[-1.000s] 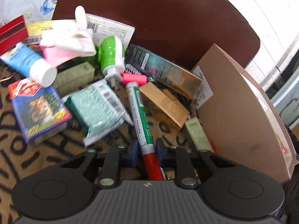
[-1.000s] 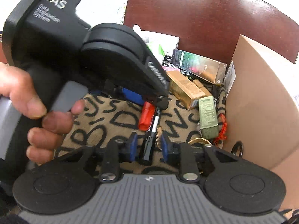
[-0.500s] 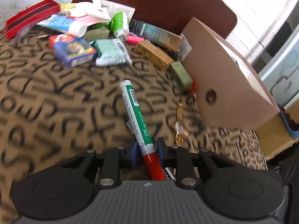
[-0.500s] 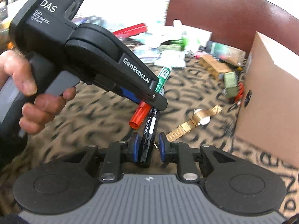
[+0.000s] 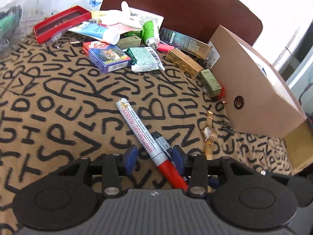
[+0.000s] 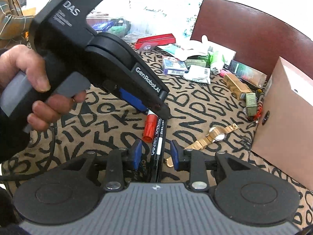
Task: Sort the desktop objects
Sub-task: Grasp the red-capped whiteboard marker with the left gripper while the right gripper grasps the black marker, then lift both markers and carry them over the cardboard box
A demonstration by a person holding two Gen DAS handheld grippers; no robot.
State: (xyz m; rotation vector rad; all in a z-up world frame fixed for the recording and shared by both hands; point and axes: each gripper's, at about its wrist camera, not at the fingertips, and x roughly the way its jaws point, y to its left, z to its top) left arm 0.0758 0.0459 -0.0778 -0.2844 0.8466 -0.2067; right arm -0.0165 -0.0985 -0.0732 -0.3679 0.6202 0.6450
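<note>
A whiteboard marker (image 5: 139, 129) with a red cap lies on the lettered cloth between the open jaws of my left gripper (image 5: 154, 155). A black pen (image 5: 162, 142) lies right beside it. In the right wrist view the black pen (image 6: 158, 146) lies between the open jaws of my right gripper (image 6: 156, 153), with the marker's red cap (image 6: 150, 127) next to it. The left gripper's body (image 6: 109, 62) hangs over both pens. Neither gripper holds anything.
A cardboard box (image 5: 252, 90) stands at the right. A gold watch (image 6: 213, 136) lies close to the pens. A pile of boxes, a tube (image 5: 97, 33), packets and a red tray (image 5: 58, 22) sits at the far side before a brown chair back (image 5: 185, 5).
Both grippers opened and let go: the marker and the black pen now lie side by side on the cloth. The marker rolled, showing its red lettering instead of the green label.
</note>
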